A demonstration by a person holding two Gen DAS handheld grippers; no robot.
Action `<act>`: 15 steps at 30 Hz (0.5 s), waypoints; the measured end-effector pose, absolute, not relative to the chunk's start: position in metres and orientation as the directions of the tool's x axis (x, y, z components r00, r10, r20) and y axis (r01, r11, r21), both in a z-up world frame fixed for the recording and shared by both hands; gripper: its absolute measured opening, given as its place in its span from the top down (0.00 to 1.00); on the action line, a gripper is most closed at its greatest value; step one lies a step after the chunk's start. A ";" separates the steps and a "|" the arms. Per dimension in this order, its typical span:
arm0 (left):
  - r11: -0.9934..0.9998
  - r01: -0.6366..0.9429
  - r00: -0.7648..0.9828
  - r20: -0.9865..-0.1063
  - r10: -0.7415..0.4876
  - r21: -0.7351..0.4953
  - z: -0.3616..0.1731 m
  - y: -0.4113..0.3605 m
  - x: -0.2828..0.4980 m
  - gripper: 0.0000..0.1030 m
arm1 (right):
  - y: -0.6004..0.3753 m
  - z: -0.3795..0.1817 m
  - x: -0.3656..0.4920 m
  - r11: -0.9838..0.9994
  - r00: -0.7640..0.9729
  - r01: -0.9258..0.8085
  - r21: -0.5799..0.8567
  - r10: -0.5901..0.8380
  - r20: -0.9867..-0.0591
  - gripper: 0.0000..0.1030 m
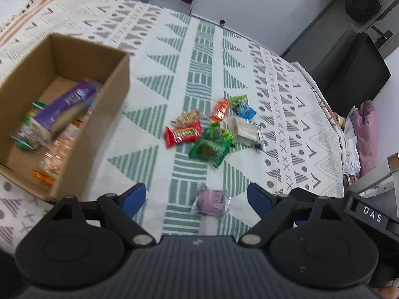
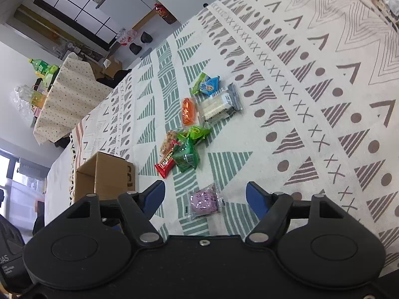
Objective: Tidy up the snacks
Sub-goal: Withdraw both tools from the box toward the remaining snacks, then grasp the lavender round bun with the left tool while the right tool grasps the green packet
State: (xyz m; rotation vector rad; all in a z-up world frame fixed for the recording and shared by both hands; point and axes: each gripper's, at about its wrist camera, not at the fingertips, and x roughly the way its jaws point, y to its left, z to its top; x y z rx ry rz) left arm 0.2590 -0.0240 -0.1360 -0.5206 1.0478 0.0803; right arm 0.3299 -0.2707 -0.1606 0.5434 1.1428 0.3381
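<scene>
A purple round snack in a clear wrapper (image 1: 212, 203) (image 2: 204, 201) lies alone on the patterned cloth. Both grippers hover over it: the left gripper (image 1: 197, 200) and the right gripper (image 2: 205, 198) each stand open with the purple snack between the blue fingertips, pads apart from it. Farther off lies a heap of snacks: a red bar (image 1: 182, 133) (image 2: 166, 165), green packets (image 1: 210, 148) (image 2: 187, 158), an orange packet (image 1: 219, 109) (image 2: 188, 111), a blue packet (image 1: 245, 109) (image 2: 209, 84) and a white wafer pack (image 1: 247, 129) (image 2: 217, 107). A cardboard box (image 1: 117, 94) (image 2: 104, 174) holds several snacks.
The patterned cloth (image 1: 199, 62) (image 2: 299, 74) covers a bed-like surface whose edge falls away at the right in the left wrist view. A black cabinet (image 1: 354, 72) stands beyond that edge. A dotted-cloth table with bottles (image 2: 62, 94) stands farther off in the right wrist view.
</scene>
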 end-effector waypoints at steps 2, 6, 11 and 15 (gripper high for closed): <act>0.873 -0.312 0.498 -0.847 -0.185 -0.374 -0.144 -0.029 0.262 0.17 | -0.272 -0.167 0.332 0.813 0.377 0.025 0.582 0.531 -0.759 0.32; 0.866 -0.319 0.478 -0.854 -0.204 -0.386 -0.160 -0.038 0.267 0.20 | -0.272 -0.177 0.336 0.804 0.369 0.021 0.594 0.546 -0.752 0.33; 0.866 -0.314 0.465 -0.858 -0.218 -0.390 -0.177 -0.048 0.276 0.22 | -0.272 -0.188 0.342 0.789 0.371 0.010 0.615 0.568 -0.735 0.33; 0.865 -0.313 0.449 -0.864 -0.230 -0.393 -0.191 -0.054 0.281 0.26 | -0.270 -0.197 0.347 0.781 0.373 -0.003 0.624 0.580 -0.724 0.33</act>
